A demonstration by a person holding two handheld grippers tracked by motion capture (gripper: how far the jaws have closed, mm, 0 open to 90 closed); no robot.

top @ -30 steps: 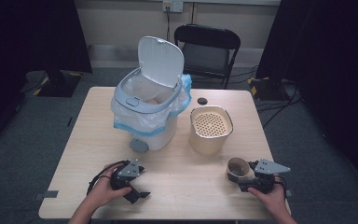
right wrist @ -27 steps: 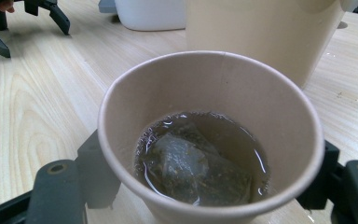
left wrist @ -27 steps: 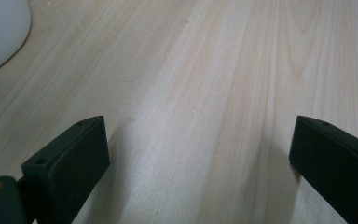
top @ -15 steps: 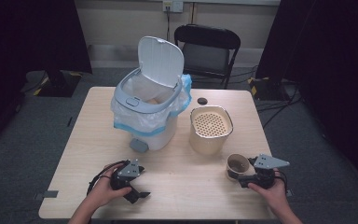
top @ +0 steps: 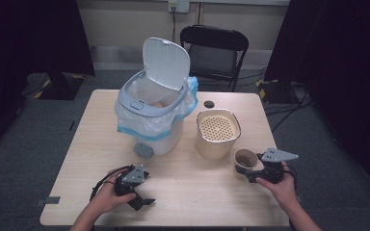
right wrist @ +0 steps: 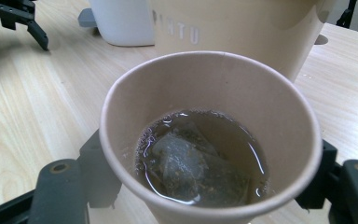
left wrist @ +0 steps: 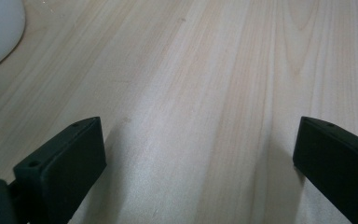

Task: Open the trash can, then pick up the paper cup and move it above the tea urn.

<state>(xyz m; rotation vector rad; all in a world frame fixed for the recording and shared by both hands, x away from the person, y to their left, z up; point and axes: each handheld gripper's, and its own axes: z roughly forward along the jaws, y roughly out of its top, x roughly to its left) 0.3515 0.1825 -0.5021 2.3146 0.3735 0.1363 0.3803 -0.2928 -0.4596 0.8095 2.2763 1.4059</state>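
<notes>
A brown paper cup (top: 245,159) stands between the jaws of my right gripper (top: 248,172) near the table's right front. That gripper is shut on it, one black jaw on each side of the cup wall. In the right gripper view the cup (right wrist: 205,88) holds dark tea with a soaked tea bag (right wrist: 186,163), gripped by my right gripper (right wrist: 209,179). My left gripper (top: 137,192) rests at the left front of the table, open. Its jaws stand wide apart over bare wood in the left gripper view (left wrist: 196,154).
A white pedal bin (top: 154,110) with a blue liner and raised lid stands mid-table. A beige pot with a perforated insert (top: 218,132) sits just behind the cup, close in the right gripper view (right wrist: 242,28). A small black disc (top: 209,104) lies behind it. A chair (top: 214,48) stands beyond.
The right gripper has risen slightly with the cup in it, toward the beige pot. The left gripper has stayed put.
</notes>
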